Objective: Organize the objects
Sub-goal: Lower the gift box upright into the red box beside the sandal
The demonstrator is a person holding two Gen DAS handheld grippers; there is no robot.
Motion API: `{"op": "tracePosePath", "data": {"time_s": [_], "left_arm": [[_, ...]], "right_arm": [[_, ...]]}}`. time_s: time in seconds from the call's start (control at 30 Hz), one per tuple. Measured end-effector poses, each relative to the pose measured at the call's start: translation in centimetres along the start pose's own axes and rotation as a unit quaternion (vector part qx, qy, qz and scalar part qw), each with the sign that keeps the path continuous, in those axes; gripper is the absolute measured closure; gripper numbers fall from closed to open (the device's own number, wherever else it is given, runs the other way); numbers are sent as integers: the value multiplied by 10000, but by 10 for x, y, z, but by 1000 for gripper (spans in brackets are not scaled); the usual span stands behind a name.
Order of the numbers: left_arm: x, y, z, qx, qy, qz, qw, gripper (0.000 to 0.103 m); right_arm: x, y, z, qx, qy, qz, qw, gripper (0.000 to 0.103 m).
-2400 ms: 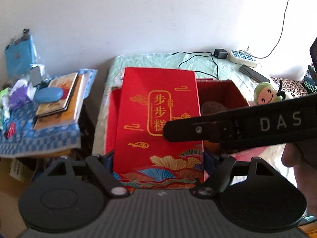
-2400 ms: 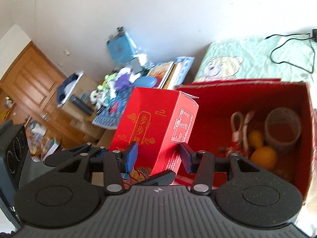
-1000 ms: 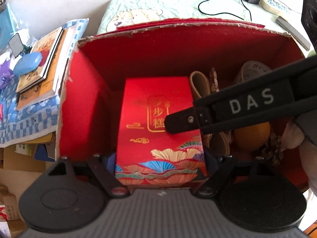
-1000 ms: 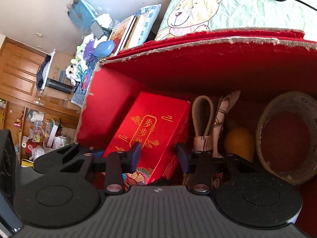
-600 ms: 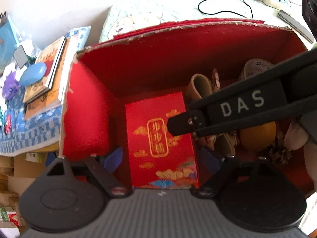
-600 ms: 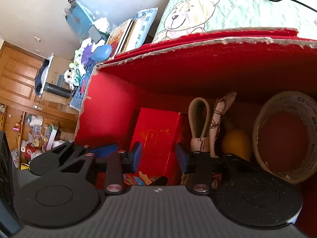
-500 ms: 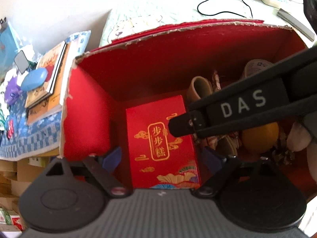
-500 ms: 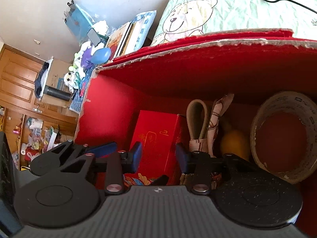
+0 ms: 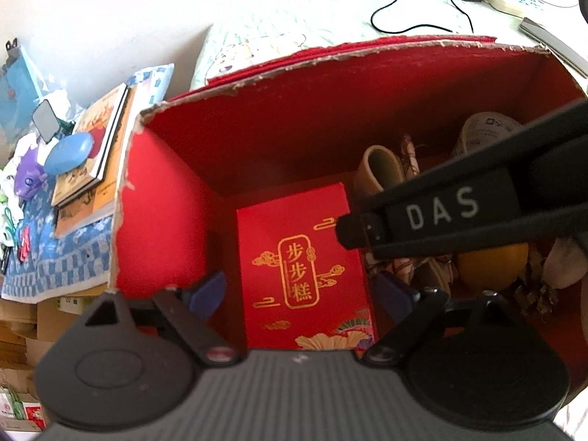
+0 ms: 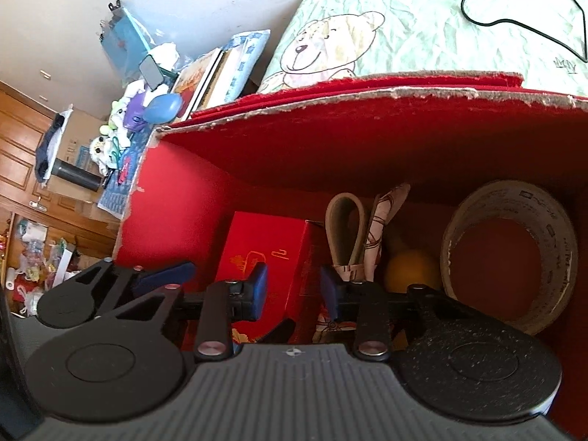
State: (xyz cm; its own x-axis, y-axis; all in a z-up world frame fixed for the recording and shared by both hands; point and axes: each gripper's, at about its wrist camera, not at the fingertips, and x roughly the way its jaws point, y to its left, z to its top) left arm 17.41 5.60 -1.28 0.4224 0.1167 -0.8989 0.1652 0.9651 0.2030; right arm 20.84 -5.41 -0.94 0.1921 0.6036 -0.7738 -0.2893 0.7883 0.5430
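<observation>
Carton (image 9: 301, 257) lies in box (image 9: 161, 198); left claw (image 9: 301, 294) wide, right claw (image 10: 292, 290) narrow, both empty. Next: withdraw upward.

The red gift box (image 9: 305, 264), earlier held above the big red carton (image 9: 161, 198), now lies on its floor at frame centre; the left gripper (image 9: 303, 294) has let go, jaws spread clear of it.

Gift box (image 9: 301, 257) inside carton (image 9: 161, 220), left
</observation>
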Motion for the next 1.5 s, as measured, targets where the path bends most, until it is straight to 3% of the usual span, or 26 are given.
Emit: {"op": "tracePosePath", "data": {"time_s": [0.23,0.73,1.37,1.5], "left_arm": [[2,-3,1,-31,-88,48,9999,13],[8,-1,0,24,-157,36,9999,13],[13,-10,1,57,-203,379,9991,13],[12,-19,-4,181,-305,621,9974,12]], "right_arm": [[2,1,-1,-19,-11,-182,9998,71],[-1,-8,-2,309,-98,-47,9995,72],[-5,-19,2,522,-153,323,9980,73],[-12,-13,2,391,-299,72,9988,74]]}}
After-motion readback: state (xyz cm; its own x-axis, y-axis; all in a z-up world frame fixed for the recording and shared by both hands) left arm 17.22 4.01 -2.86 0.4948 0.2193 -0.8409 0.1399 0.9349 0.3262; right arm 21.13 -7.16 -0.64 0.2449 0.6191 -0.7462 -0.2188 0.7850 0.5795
